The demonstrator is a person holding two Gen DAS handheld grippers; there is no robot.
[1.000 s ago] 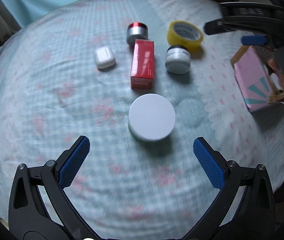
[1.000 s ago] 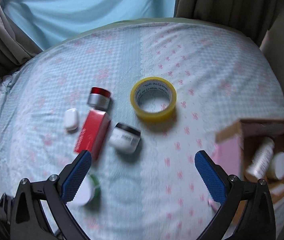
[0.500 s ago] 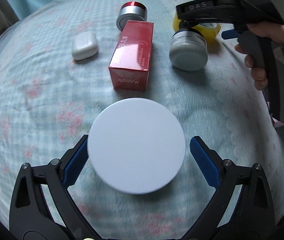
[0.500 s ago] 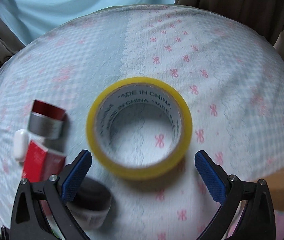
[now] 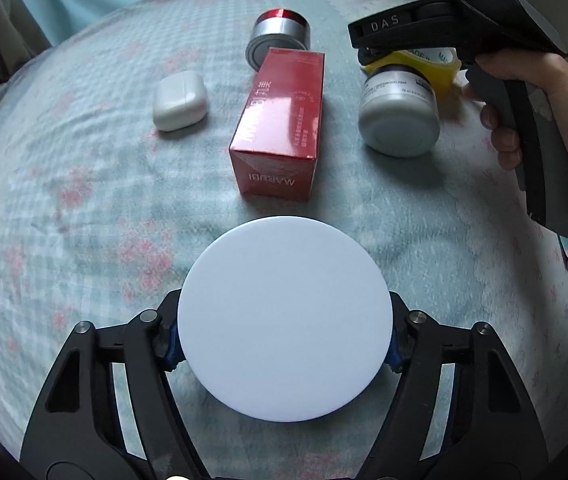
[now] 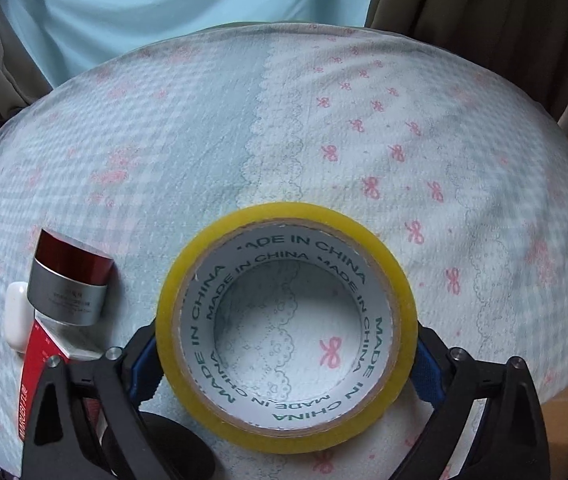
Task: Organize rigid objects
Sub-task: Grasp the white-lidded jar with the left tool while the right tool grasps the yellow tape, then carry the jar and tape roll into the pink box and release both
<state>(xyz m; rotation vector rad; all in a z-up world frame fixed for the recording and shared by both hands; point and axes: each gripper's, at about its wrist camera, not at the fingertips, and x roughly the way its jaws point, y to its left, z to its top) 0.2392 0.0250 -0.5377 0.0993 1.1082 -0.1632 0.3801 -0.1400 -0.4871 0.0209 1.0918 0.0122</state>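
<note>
The left tool (image 5: 284, 350) is being closed around a round white flat-lidded jar (image 5: 285, 318), its blue pads at the jar's sides. The right tool (image 6: 284, 354) is being closed around a yellow roll of tape (image 6: 286, 326). Both objects lie on a pale patterned bedspread (image 6: 364, 128), with a red cardboard box (image 5: 280, 124) beyond the jar.

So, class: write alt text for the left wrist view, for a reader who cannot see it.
The left gripper is closing around a white round lid on a bedsheet. Beyond lie a red box, an earbud case and two jars.
</note>
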